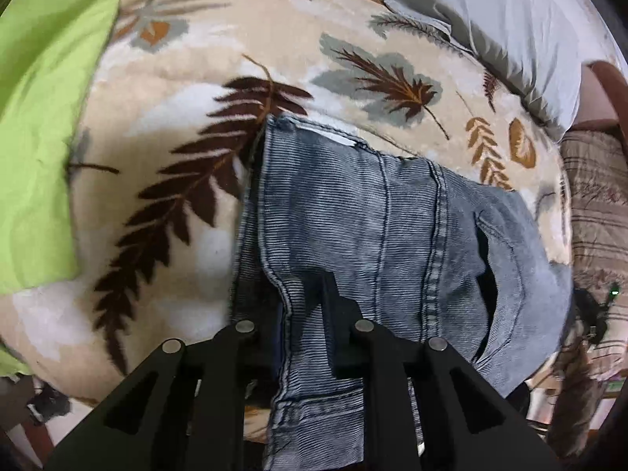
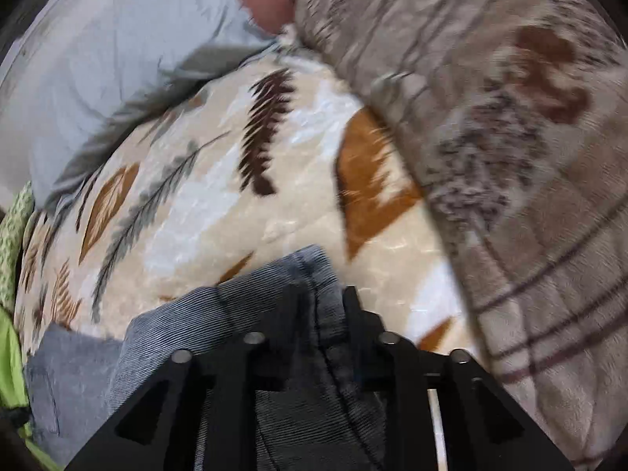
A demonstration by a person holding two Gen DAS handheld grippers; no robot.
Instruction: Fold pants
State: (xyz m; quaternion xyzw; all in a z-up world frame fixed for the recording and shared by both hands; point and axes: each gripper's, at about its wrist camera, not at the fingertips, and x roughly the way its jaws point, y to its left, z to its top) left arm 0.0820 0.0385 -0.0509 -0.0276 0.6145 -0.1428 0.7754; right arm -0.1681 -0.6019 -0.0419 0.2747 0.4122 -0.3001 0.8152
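Grey-blue washed denim pants lie folded on a cream blanket with a leaf print. In the left wrist view the waistband is at the far end and a pocket opening shows on the right. My left gripper is shut on a seamed edge of the denim near the lower middle, with fabric pinched between its black fingers. In the right wrist view the pants reach up from the bottom. My right gripper is shut on a bunched corner of them, and the cloth under the jaws is hidden.
A bright green sheet lies along the left. A pale grey pillow sits at the far side. A brown plaid fleece blanket is heaped on the right. The leaf-print blanket stretches beyond the pants.
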